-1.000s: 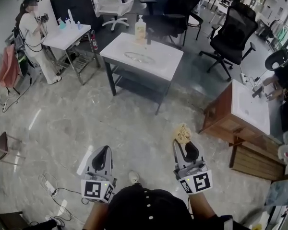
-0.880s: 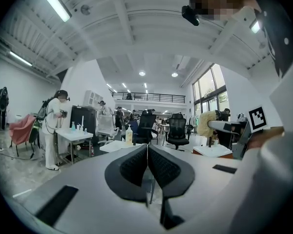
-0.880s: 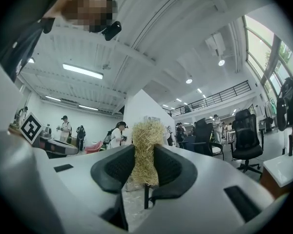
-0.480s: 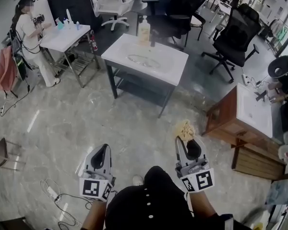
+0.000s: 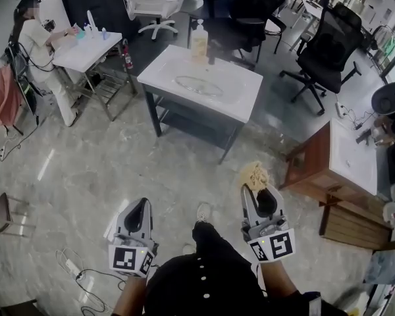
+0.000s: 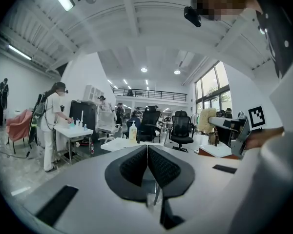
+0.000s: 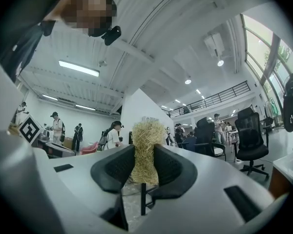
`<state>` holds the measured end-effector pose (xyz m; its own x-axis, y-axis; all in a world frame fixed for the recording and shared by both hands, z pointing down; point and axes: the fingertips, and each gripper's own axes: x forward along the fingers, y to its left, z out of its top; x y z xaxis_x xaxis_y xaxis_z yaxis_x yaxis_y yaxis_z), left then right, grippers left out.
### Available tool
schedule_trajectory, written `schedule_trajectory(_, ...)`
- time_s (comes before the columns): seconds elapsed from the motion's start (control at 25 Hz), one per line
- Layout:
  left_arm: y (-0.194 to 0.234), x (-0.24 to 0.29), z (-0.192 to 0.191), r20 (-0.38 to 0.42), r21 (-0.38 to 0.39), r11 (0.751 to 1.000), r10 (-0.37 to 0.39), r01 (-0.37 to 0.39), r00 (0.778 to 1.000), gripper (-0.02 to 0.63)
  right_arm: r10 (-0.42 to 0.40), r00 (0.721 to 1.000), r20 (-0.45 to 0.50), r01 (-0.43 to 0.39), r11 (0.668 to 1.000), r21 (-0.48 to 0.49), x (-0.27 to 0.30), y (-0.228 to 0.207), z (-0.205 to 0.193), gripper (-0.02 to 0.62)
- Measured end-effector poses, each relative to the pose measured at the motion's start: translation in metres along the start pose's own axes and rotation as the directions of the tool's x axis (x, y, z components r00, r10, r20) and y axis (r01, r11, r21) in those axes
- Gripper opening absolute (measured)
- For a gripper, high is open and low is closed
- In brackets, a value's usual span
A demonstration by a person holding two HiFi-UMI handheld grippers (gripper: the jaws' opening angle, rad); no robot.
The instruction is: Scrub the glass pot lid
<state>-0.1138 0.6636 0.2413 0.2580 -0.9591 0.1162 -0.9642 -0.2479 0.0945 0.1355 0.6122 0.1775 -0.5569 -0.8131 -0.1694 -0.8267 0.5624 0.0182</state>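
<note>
The glass pot lid (image 5: pixel 197 85) lies flat on a white table (image 5: pixel 243 97) ahead of me, with a soap pump bottle (image 5: pixel 199 41) at the table's far edge. My right gripper (image 5: pixel 258 191) is shut on a straw-coloured scrubber (image 5: pixel 253 175), which sticks up between its pads (image 7: pixel 145 152). My left gripper (image 5: pixel 141 209) is shut with nothing in it, its pads (image 6: pixel 147 164) pressed together. Both grippers hang over the floor, well short of the table. The bottle (image 6: pixel 133 131) also shows far off in the left gripper view.
A person (image 5: pixel 33 48) stands at a smaller white table (image 5: pixel 85 48) at the left. Black office chairs (image 5: pixel 326 41) stand behind the lid's table. A wooden cabinet with a white top (image 5: pixel 342 160) is at the right. Cables (image 5: pixel 79 268) lie on the floor by my left foot.
I have walked toward the white table: it and the wooden cabinet sit closer and lower in the head view. Both grippers keep their grip and pose.
</note>
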Motion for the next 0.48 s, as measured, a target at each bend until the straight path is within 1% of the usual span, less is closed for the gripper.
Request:
schedule_trajectory(0.08, 0.004, 0.018, 0.002, 0.006, -0.007, 1.0, 0.004, -0.004, 1.0, 0.028, 0.005, 1.0, -0.004, -0.005, 1.0, -0.002, 0.016, -0.01, -0.004, 0.132)
schedule_trajectory(0.28, 0.016, 0.068, 0.011, -0.008, 0.006, 1.0, 0.007, -0.007, 1.0, 0.028, 0.001, 1.0, 0.006, -0.001, 1.0, 0.021, 0.059, -0.04, -0.011, 0.132)
schedule_trajectory(0.48, 0.03, 0.117, 0.031, 0.001, 0.026, 1.0, 0.016, -0.016, 1.0, 0.028, 0.007, 1.0, 0.017, -0.008, 1.0, 0.018, 0.105, -0.071, -0.009, 0.132)
